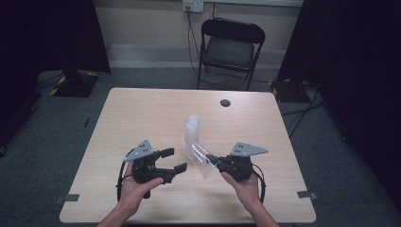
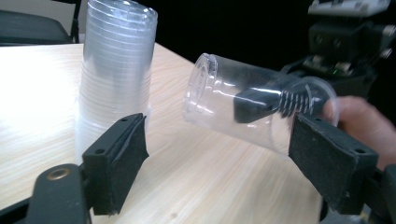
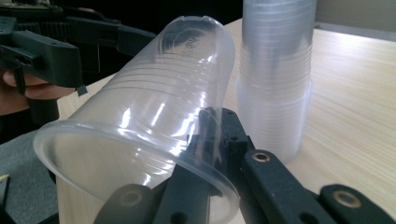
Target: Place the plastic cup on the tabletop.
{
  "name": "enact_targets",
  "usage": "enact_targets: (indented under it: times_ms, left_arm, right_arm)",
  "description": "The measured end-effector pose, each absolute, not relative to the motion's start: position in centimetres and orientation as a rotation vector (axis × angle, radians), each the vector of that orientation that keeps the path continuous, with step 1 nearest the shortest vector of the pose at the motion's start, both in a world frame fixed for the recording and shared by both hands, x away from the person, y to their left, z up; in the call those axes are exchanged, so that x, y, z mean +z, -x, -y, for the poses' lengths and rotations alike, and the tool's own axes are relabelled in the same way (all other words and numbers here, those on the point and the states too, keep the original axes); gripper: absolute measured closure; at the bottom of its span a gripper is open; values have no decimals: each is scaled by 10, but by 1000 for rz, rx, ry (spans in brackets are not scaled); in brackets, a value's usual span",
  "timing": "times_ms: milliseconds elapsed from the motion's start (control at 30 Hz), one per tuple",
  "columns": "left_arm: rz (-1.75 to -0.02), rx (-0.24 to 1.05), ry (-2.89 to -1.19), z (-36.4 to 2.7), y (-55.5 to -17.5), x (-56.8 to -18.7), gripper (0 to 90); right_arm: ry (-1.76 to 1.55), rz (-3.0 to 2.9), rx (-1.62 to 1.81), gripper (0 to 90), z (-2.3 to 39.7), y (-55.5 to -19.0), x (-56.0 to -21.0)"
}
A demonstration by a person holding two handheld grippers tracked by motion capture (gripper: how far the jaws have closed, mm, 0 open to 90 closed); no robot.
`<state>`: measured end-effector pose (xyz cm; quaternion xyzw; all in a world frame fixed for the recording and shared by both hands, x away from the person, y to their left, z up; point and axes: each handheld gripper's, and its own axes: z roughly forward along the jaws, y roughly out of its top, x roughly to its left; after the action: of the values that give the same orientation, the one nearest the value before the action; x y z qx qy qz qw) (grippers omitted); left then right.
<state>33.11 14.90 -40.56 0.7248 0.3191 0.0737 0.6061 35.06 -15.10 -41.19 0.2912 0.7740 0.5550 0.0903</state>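
An upside-down stack of clear plastic cups (image 1: 191,132) (image 2: 116,70) (image 3: 275,74) stands near the middle of the pale wooden table (image 1: 142,113). A single clear cup (image 1: 202,161) (image 2: 243,102) (image 3: 154,107) is held tilted just in front of the stack, its base towards the left hand. My right gripper (image 1: 215,162) (image 2: 264,105) (image 3: 212,140) is shut on this cup's wall at the rim, with one jaw inside and one outside. My left gripper (image 1: 174,160) (image 2: 219,140) (image 3: 107,46) is open a short way left of the cup, with nothing between its pads (image 2: 123,144).
A dark round cable hole (image 1: 225,102) sits in the table's far right part. A black folding chair (image 1: 230,47) stands beyond the far edge. Bare tabletop lies to the left and behind the stack.
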Motion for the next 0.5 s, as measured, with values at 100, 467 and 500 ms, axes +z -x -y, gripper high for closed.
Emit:
enact_targets:
  times_ms: [100, 467, 500]
  left_arm:
    - [-721, 169, -1709, -149, -331, -406, 179]
    - [-610, 238, -1822, -142, -327, -406, 185]
    - [-610, 238, -1822, -142, -327, -406, 185]
  right_arm:
    - [-874, -2342, 1633, 900, 149, -351, -412]
    - [-913, -2509, 1565, 900, 145, -356, -415]
    - [-915, -2516, 1561, 900, 145, -356, -415]
